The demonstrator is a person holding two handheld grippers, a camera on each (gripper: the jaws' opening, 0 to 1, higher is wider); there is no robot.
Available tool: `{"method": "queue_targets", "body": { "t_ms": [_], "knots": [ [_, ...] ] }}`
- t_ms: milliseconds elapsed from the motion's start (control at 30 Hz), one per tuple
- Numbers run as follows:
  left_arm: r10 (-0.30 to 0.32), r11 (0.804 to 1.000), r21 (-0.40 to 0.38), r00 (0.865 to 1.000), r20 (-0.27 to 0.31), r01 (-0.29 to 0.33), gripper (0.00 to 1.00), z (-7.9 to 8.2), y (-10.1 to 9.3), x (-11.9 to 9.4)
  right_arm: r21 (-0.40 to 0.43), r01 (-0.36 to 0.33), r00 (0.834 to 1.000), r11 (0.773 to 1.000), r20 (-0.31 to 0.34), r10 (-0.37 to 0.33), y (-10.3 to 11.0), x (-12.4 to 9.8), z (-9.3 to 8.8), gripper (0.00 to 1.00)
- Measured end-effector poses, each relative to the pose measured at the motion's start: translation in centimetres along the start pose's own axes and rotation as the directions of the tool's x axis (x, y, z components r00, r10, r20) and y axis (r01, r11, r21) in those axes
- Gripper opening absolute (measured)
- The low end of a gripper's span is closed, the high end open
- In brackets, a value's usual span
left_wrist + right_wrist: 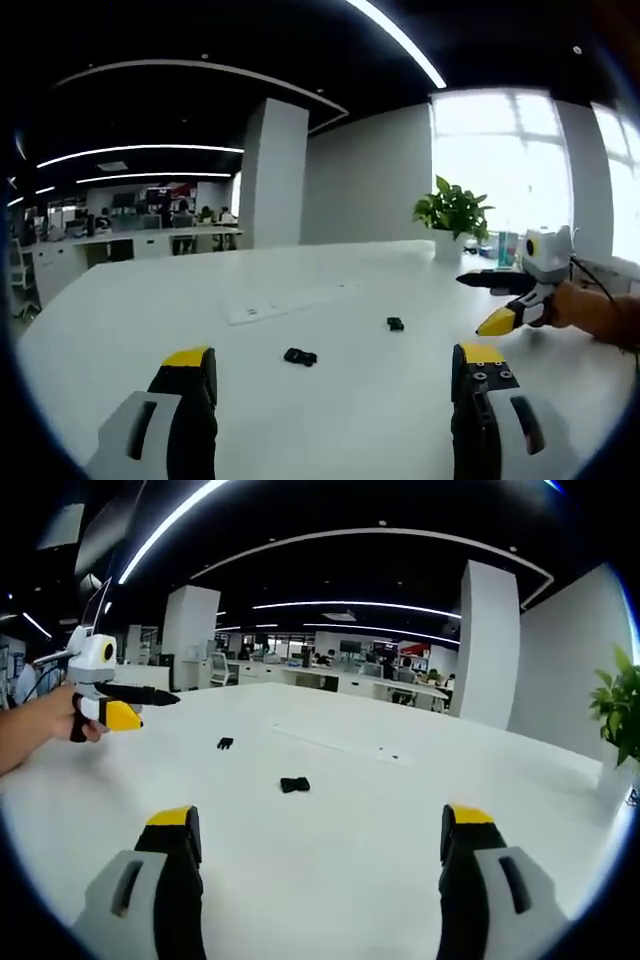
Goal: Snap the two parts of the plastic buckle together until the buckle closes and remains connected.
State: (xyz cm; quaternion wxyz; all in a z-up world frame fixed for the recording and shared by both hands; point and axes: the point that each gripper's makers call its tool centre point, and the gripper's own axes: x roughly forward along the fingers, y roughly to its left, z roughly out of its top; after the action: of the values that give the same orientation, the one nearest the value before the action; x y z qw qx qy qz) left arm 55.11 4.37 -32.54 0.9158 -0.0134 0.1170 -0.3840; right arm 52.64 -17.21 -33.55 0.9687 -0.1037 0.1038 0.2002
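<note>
Two black buckle parts lie apart on the white table (150, 300). In the left gripper view the larger part (300, 356) lies just ahead of my left gripper (335, 365), whose yellow-tipped jaws stand open and empty. The smaller part (395, 323) lies farther off to the right. My right gripper (474, 304) comes in from the right, held above the table, open. In the right gripper view the larger part (294, 784) lies ahead of my open right gripper (318, 825), and the smaller part (225, 743) lies to its left. The left gripper (158, 708) hovers at the left in a hand (40, 728).
A white sheet of paper (275, 303) (340, 742) lies flat beyond the buckle parts. A potted plant (452, 215) (620, 705) stands at the table's far side by the window. Desks and a white pillar (272, 170) stand in the office behind.
</note>
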Motion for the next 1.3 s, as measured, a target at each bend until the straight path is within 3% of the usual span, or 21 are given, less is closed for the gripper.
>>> {"method": "queue_targets", "body": {
  "t_ms": [267, 633, 800, 933, 1300],
  "knots": [
    [-0.038, 0.999, -0.021, 0.999, -0.015, 0.038, 1.0, 0.1, -0.1, 0.7, 0.009, 0.005, 1.0, 1.0, 0.0, -0.005, -0.9, 0.6, 0.0, 0.99],
    [-0.016, 1.0, -0.006, 1.0, -0.008, 0.016, 1.0, 1.2, 1.6, 1.1, -0.011, -0.01, 1.0, 1.0, 0.008, 0.01, -0.5, 2.5, 0.9, 0.99],
    [0.003, 0.999, 0.047, 1.0, -0.031, -0.002, 1.0, 0.8, 2.5, 1.3, -0.029, -0.033, 0.999, 0.999, 0.002, 0.033, 0.2, 3.7, 1.1, 0.99],
    [0.007, 0.999, 0.039, 0.999, -0.034, -0.005, 1.0, 0.6, 3.1, 1.5, 0.031, -0.06, 0.998, 0.998, 0.024, 0.059, 0.4, 4.5, 1.6, 0.98],
    [-0.021, 0.999, 0.036, 0.998, -0.058, 0.024, 1.0, 0.2, 3.4, 2.7, 0.03, -0.064, 0.998, 0.998, 0.032, 0.063, -0.3, 6.0, 2.0, 0.95]
  ]
}}
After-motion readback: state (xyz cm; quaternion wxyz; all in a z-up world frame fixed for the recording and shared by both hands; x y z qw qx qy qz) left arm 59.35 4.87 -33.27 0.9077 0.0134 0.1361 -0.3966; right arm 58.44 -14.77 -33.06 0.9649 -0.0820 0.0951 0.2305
